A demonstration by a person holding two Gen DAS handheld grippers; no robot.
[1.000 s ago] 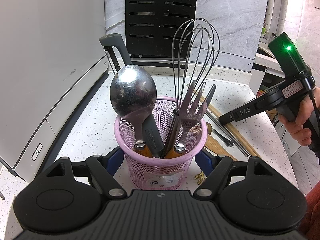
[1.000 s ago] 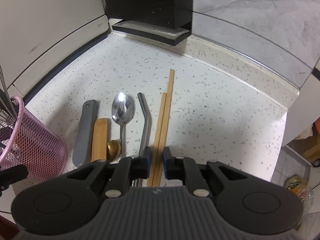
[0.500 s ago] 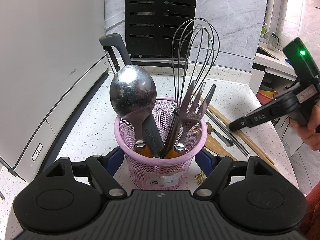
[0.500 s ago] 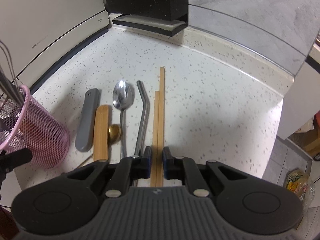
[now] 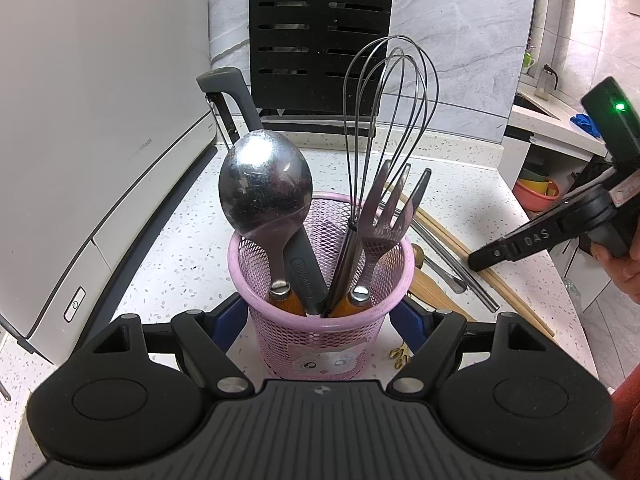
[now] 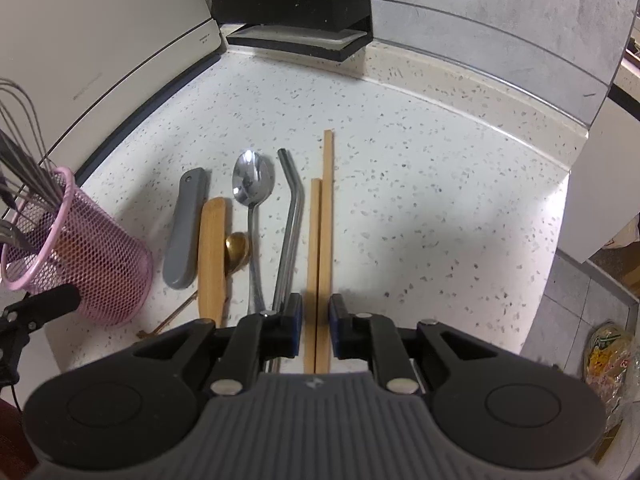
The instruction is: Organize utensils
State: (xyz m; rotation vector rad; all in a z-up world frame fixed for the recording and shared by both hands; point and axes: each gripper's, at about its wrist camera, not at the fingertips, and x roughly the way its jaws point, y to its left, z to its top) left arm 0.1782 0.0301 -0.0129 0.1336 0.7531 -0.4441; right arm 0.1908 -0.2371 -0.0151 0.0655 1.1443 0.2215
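A pink mesh cup (image 5: 320, 320) holds a large spoon (image 5: 266, 188), a fork (image 5: 392, 212), a whisk (image 5: 392, 120) and a grey-handled tool. My left gripper (image 5: 320, 316) is shut on the pink mesh cup, one finger on each side. In the right wrist view the cup (image 6: 80, 264) stands at the left. Two wooden chopsticks (image 6: 322, 248) lie side by side on the counter. My right gripper (image 6: 315, 322) straddles their near ends, slightly open, pads not touching them.
Beside the chopsticks lie a bent metal straw (image 6: 290, 232), a steel spoon (image 6: 252, 196), a small gold spoon (image 6: 236, 250), a wooden handle (image 6: 212, 256) and a grey handle (image 6: 186, 228). A white appliance (image 5: 80, 140) stands left, a black rack (image 5: 320, 28) at the back. The counter edge drops off at right.
My right gripper has drawn back and risen along the chopsticks, and its jaws have opened a little around them. The left gripper and cup have not moved.
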